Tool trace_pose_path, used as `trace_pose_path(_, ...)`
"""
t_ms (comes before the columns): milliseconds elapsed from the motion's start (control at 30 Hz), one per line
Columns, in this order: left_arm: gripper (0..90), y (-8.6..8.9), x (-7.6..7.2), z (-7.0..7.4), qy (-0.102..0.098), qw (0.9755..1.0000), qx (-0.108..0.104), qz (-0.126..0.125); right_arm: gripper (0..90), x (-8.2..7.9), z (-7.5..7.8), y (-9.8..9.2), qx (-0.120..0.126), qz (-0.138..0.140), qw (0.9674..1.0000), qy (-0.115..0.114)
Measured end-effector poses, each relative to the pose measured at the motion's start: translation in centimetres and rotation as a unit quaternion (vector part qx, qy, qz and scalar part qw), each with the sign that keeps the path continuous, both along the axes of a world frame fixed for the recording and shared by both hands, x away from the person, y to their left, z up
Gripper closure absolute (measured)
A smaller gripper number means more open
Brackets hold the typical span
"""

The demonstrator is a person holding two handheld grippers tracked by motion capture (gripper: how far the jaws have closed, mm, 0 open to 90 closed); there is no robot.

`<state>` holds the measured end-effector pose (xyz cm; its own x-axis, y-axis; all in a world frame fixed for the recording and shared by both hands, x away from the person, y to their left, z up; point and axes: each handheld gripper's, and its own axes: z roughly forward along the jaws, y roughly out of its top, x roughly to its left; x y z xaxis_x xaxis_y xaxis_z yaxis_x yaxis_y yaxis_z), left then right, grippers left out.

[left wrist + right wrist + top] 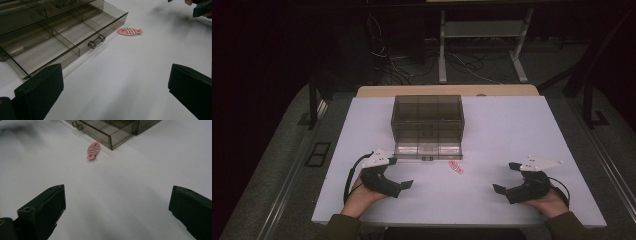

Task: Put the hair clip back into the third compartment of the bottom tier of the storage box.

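Jaws, left: left gripper point(404, 186) rests at lower left of the high view, jaws spread wide with nothing between them; in the left gripper view both black jaws stand at the bottom corners with bare worktop point(512, 130) between.
Jaws, right: right gripper point(506, 179) at lower right of the high view, jaws likewise released and empty; same wide gap in the right gripper view.
Step in hand: judged as the start, before any reach. Both hands sit low near the bottom edge of the worktop, well apart from the fish and the box.
Thing: small flat pink fish point(455, 167), with pale stripes across the body and dark cross marks; looks thin, like a card or foam cut-out.
Thing, place: lying flat on the worktop, centre of the high view, just beside the front right corner of the open drawer point(428, 150); apart from it, not touching. Upper centre of the left gripper view point(130, 31); upper centre-left of the right gripper view point(93, 150).
Drawer: bottom drawer of a smoky clear box point(428, 120), pulled out, divided into compartments, which appear empty; small bar handle point(96, 41) on its front.
Next move, judgement: either gripper must travel to the fish, come down with jaws astride it and close low, since so thin a piece gives little edge to grip; then lift it over the drawer wall.
Risk, judgement: jaws may slide the fish along the smooth surface instead of catching it.
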<state>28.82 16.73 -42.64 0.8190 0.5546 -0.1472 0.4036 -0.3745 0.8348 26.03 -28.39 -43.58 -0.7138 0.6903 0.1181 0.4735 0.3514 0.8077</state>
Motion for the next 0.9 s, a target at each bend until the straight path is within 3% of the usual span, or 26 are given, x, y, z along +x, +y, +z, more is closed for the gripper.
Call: trace_pose_path(900,0.0,0.7,-0.4,-0.3,0.005,0.9999,-0.015,0.006,0.2,1.2,0.9,0.4,-0.002,0.011,0.9998,0.015)
